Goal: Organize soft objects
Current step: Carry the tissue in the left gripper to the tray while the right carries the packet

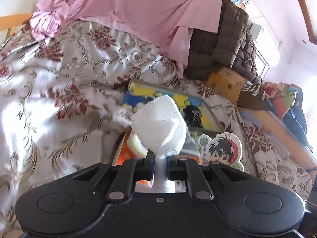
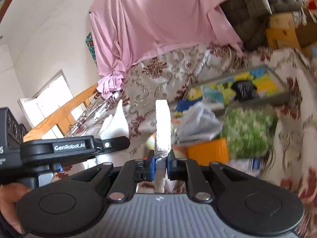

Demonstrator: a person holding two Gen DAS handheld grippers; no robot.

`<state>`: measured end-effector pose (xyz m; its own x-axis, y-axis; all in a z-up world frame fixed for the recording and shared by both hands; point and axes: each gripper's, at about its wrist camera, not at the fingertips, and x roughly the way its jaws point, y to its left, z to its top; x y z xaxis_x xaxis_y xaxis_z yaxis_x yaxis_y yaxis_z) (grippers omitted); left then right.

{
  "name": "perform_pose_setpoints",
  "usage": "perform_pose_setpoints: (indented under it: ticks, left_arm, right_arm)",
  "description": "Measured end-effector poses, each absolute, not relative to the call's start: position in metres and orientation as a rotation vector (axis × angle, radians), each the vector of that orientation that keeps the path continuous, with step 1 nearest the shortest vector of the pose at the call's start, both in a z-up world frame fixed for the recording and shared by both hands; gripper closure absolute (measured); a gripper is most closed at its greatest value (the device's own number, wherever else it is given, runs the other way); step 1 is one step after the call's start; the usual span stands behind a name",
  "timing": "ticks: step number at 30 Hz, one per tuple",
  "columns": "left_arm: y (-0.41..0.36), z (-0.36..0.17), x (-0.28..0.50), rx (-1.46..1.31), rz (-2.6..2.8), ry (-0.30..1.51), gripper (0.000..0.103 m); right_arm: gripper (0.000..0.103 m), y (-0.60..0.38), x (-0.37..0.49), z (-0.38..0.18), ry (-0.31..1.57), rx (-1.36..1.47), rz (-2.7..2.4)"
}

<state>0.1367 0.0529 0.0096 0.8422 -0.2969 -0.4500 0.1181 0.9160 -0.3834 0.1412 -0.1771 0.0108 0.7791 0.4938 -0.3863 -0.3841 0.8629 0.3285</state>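
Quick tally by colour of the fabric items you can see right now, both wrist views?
White: 1, the white cloth pinched by both grippers.
Pink: 1, the pink sheet.
Brown: 1, the quilted brown cushion.
Floral cream-and-red: 1, the floral bedspread.
Green-patterned: 1, the green patterned fabric.
Total: 5

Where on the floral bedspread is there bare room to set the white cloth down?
Bare floral satin bedspread lies open left of the colourful cartoon-print box and below the draped pink sheet. The right side is crowded: brown quilted cushions, wooden crate, cartoon cutout.
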Motion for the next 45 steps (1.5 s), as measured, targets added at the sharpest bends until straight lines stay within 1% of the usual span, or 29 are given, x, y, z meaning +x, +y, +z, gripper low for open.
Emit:
perform_pose_setpoints:
  ticks: [6,11,18,24,28,32,45]
  left_arm:
    - [0.039,0.037,0.176,-0.314,-0.255,0.476,0.09]
    - [0.022,0.053,0.226,-0.273,-0.29,0.452,0.09]
    - [0.001,0.057,0.314,-0.254,-0.321,0.46,0.09]
    - [-0.009,0.043,0.384,-0.197,-0.287,0.515,0.09]
    - [-0.01,0.027,0.421,-0.174,-0.252,0.581,0.09]
    - [-0.006,0.011,0.439,-0.173,-0.222,0.633,0.09]
    - [-0.018,-0.019,0.454,-0.148,-0.206,0.746,0.089]
  right_arm:
    - [0.091,-0.19,0.179,0.039,0.394,0.174,0.451]
    - [0.091,-0.206,0.238,0.044,0.373,0.207,0.415]
    - [0.091,-0.232,0.334,0.029,0.406,0.331,0.386]
    - [0.091,-0.245,0.386,0.005,0.461,0.405,0.376]
    - [0.091,-0.243,0.405,-0.011,0.507,0.416,0.378]
    - [0.09,-0.236,0.414,-0.021,0.551,0.403,0.379]
    - [0.088,-0.238,0.42,-0.031,0.607,0.381,0.283]
